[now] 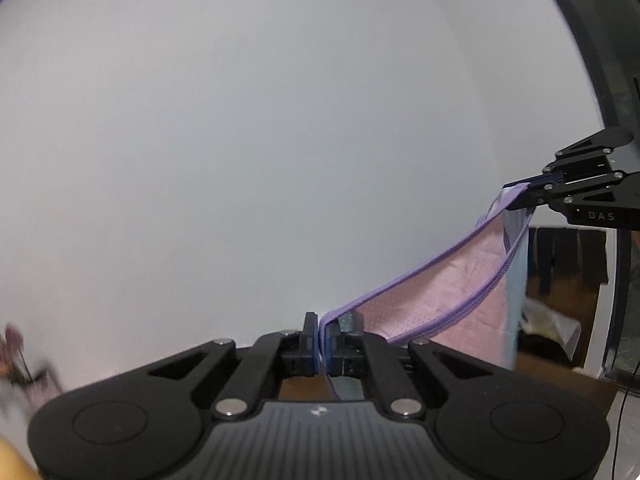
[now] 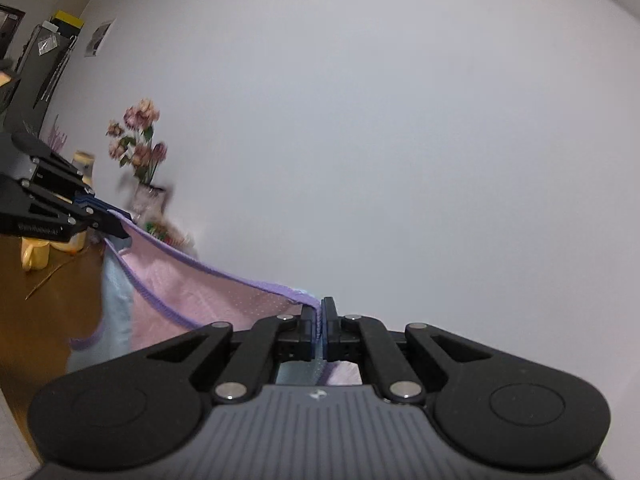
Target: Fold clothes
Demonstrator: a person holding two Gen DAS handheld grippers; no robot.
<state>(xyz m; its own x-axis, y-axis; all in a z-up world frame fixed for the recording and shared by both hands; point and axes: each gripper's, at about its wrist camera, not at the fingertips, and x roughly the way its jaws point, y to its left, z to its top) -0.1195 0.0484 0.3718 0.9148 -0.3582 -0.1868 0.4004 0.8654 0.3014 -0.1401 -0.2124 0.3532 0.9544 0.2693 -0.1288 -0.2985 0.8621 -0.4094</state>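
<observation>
**Pink garment held up between two clamped grippers**

Left wrist view: the left gripper (image 1: pixel 321 344) is closed on the purple-trimmed edge of a pink garment (image 1: pixel 452 280), the fabric pinched between its blue pads. From there the trim runs up and to the right to the right gripper (image 1: pixel 520 196), which is also clamped on the edge. The garment's long axis follows that line between the two grippers, and the rest of the cloth hangs down below it, with a pale blue panel at the right side. Behind is a plain white wall (image 1: pixel 240 140); a brown table (image 1: pixel 560 376) shows at the lower right.

Right wrist view: the right gripper (image 2: pixel 321 324) is shut on the purple trim, cloth showing between and under its pads. The edge climbs up and left to the left gripper (image 2: pixel 116 224), closed on the far corner. The pink cloth sags between them, well above the brown table (image 2: pixel 52 300). A vase of flowers (image 2: pixel 140 148) and a yellow mug (image 2: pixel 35 256) stand on the table by the wall, blurred.
</observation>
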